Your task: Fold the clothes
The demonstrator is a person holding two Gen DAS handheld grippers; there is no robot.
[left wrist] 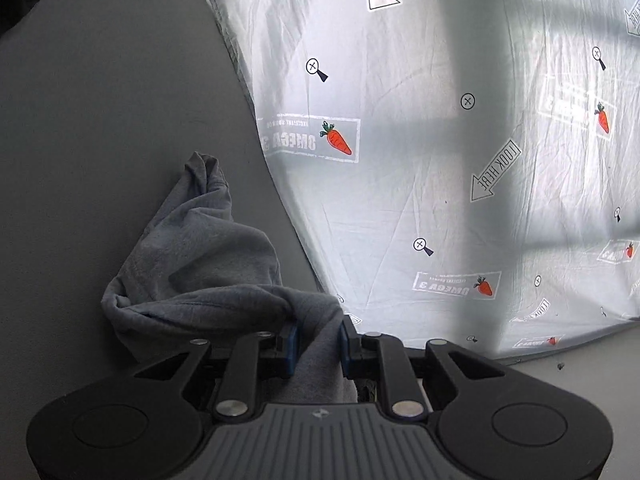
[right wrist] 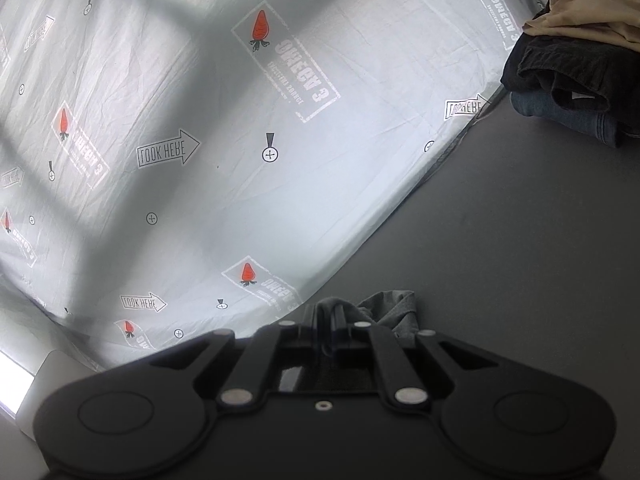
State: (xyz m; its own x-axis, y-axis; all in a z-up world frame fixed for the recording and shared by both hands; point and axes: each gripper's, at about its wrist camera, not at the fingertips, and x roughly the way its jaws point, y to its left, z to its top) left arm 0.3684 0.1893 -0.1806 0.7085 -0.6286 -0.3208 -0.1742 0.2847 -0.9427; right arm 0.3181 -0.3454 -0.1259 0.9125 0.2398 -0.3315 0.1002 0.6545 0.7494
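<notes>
Here the grey garment [left wrist: 200, 264] bunches between left gripper [left wrist: 319, 346] pads.

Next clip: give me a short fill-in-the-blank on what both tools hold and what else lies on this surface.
1. The left tool is shut on a bunched ____ garment.
2. The printed sheet shows orange ____ beside the words OMEGA 3.
3. In the right wrist view, a pile of clothes has a ____ piece on top.
4. The arrows on the sheet read LOOK ____.

Missing words: grey; carrots; beige; HERE
</notes>
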